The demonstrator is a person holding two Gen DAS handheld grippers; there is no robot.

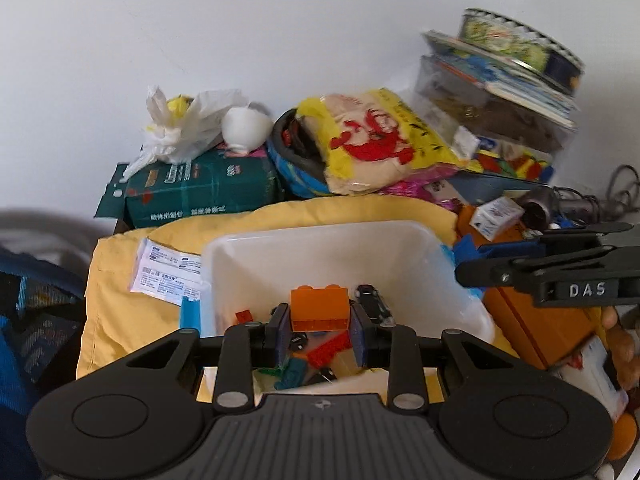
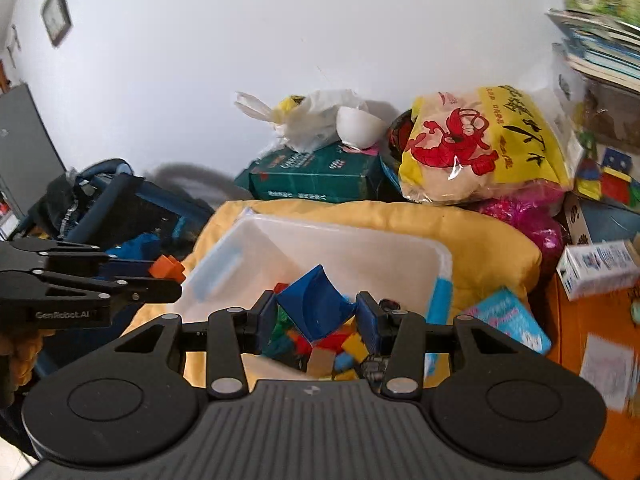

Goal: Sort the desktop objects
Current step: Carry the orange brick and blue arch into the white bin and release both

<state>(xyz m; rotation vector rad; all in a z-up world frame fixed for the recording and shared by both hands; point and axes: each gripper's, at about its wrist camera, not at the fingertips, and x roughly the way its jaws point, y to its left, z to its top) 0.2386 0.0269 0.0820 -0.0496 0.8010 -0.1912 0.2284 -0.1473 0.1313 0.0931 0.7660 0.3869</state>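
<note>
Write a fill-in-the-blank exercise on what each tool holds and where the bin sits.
1. The left tool is shut on an ____ brick.
2. The right tool grips a curved ____ piece.
3. Both tools are held over the white plastic bin, which rests on a ____ cushion.
4. A broken white eggshell sits on the dark ____ package.

Missing words: orange; blue; yellow; green

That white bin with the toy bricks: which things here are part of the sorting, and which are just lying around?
Part of the job:
- white bin
- orange brick in the left gripper
- blue piece in the right gripper

Lying about:
- yellow cushion
- yellow snack bag
- green tissue pack
- stacked books
</note>
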